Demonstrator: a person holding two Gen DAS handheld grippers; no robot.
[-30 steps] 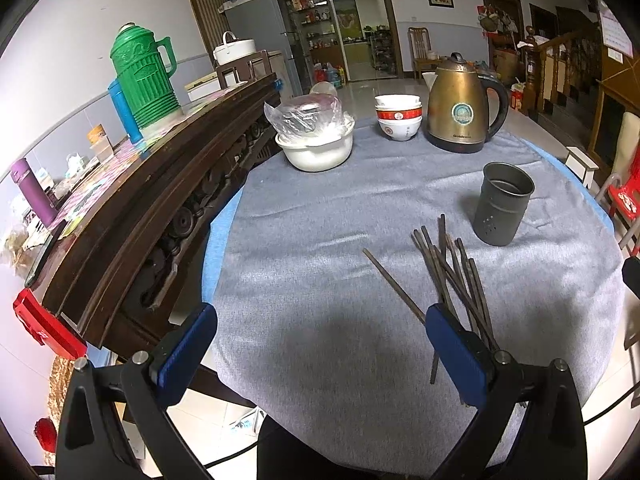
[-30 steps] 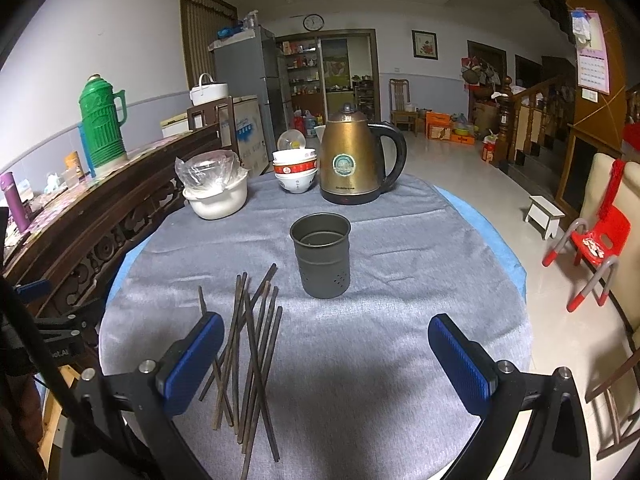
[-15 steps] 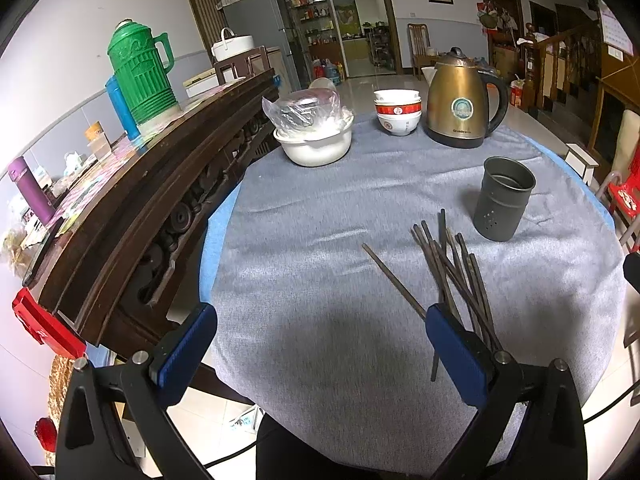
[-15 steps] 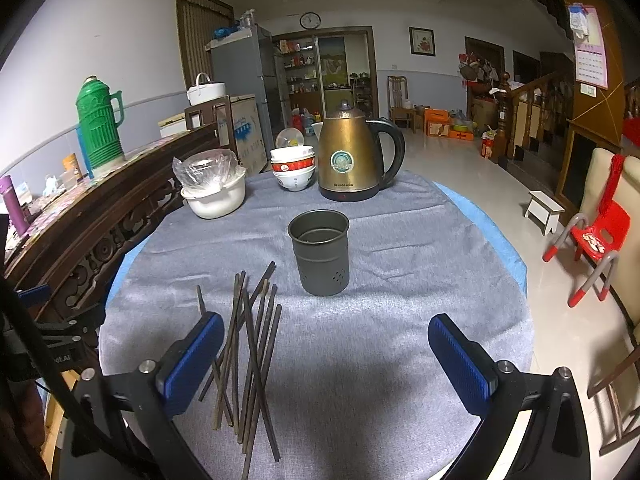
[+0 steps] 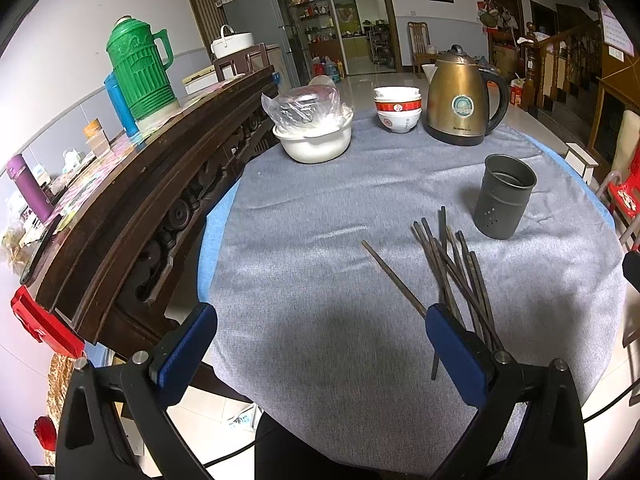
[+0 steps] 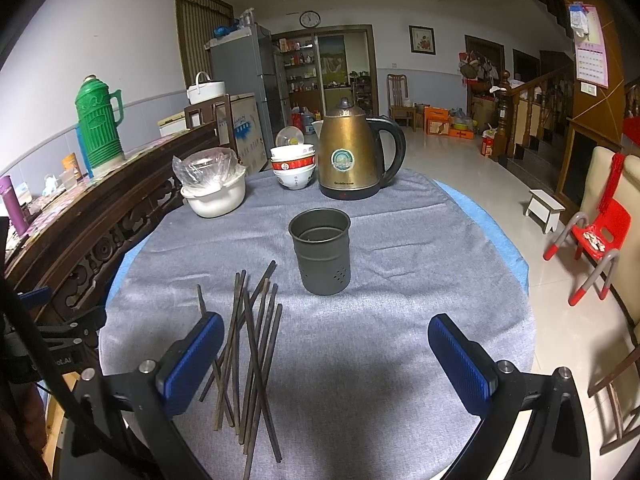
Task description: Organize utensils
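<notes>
Between the blue pads of the left gripper point(image 5: 320, 348) lies only bare grey tablecloth point(image 5: 320, 216); the jaws stand wide apart and hold nothing; the gripper hovers over the near edge of the round table. Just beyond its right pad point(image 5: 454, 354) the near ends of the loose chopsticks point(image 5: 456, 276) pass behind the pad, and whether they touch it cannot be told; one single chopstick point(image 5: 394, 278) lies apart to the left of the bundle, slanting away from the gripper. Ahead and to the right of the bundle stands the dark perforated metal utensil holder point(image 5: 502, 196), upright and empty as far as its mouth shows.

Between the pads of the right gripper point(image 6: 324, 360) the cloth is likewise bare; the jaws stand wide and hold nothing. Chopsticks point(image 6: 252, 344) lie crossed in a heap on the cloth just inside and beyond its left pad point(image 6: 192, 360); the utensil holder point(image 6: 320, 254) stands straight ahead, near the far tips of the heap but apart from them. Farther ahead stand a bronze electric kettle point(image 6: 352, 158), stacked bowls point(image 6: 294, 168) to its left, and a white pot covered with plastic film point(image 6: 214, 190) farther left.
</notes>
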